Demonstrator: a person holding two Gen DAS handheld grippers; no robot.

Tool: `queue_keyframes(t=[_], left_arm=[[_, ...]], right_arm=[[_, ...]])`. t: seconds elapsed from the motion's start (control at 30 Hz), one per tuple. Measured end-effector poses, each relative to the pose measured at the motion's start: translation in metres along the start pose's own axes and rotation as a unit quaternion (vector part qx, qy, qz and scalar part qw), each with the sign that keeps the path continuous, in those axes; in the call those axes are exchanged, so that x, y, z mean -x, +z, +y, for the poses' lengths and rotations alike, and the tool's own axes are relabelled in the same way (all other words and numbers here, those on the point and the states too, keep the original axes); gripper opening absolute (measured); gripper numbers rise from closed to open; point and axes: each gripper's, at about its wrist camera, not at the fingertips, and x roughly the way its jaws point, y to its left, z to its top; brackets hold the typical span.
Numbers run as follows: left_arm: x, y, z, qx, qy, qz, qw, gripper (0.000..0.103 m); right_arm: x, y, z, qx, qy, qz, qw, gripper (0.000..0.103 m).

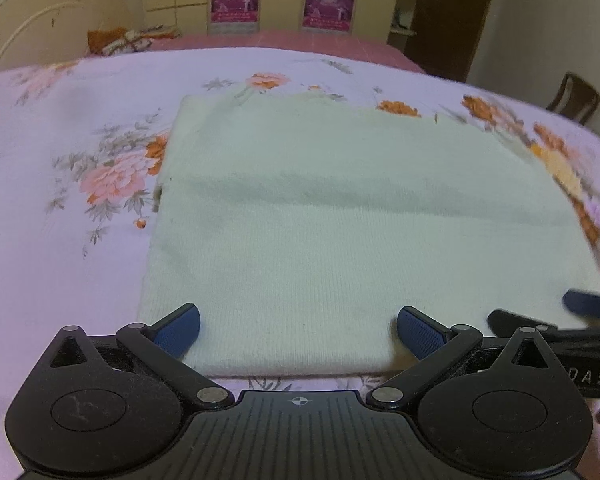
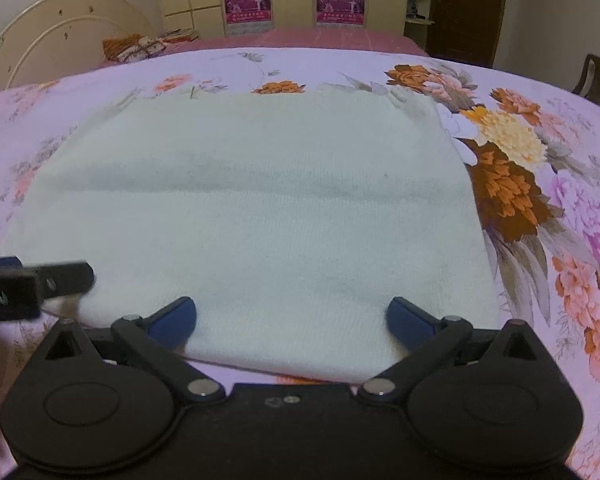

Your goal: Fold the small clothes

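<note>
A pale folded garment [image 1: 300,216] is laid flat on the floral bedsheet [image 1: 60,152] of the bed. Both the left claw [image 1: 299,332] and the right claw [image 2: 291,320] are held spread wide at its near edge, with nothing grasped.

Black gripper [image 1: 299,334], blue fingertips [image 1: 180,334]

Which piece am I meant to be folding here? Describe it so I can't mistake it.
Start from the bed, covered by a pale pink floral sheet. Lying flat across the near middle of it, just ahead of both open grippers, the left gripper and the right gripper, is the cream knit garment. It is the only plain, unpatterned cloth there, rectangular with a faint horizontal crease across it.
</note>
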Motion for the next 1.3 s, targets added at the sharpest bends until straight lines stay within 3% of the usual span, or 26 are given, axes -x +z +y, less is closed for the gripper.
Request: queue_keyframes(t=[0.2, 0.33, 0.47, 0.73, 1.0, 1.23, 1.3], left_arm=[[0.002, -0.001, -0.002, -0.009, 0.005, -0.004, 0.9999, 0.103], [0.006, -0.001, 0.004, 0.024, 0.003, -0.006, 0.9997, 0.103], [0.012, -0.001, 0.006, 0.034, 0.003, 0.000, 0.9994, 0.103], [0.026, -0.004, 0.023, 0.095, -0.025, 0.005, 0.9952, 0.103], [0.030, -0.029, 0.034, 0.120, -0.038, 0.022, 0.9918, 0.103], [0.027, -0.034, 0.050, 0.191, -0.088, 0.000, 0.9778, 0.102], [0.024, -0.035, 0.056, 0.228, -0.110, -0.008, 0.9675, 0.102]], right_arm=[[0.001, 0.000, 0.004, 0.010, -0.006, -0.001, 1.000, 0.102], [0.011, -0.001, 0.000, -0.002, 0.011, -0.013, 1.000, 0.102], [0.026, -0.001, -0.002, -0.016, 0.020, -0.051, 0.998, 0.102], [0.035, 0.005, 0.003, -0.006, 0.023, -0.049, 0.999, 0.091], [0.037, 0.002, 0.005, -0.016, 0.031, -0.046, 0.998, 0.090], [0.038, 0.000, 0.007, -0.015, 0.032, -0.046, 0.998, 0.090], [0.037, 0.000, 0.007, -0.017, 0.032, -0.045, 0.998, 0.090]])
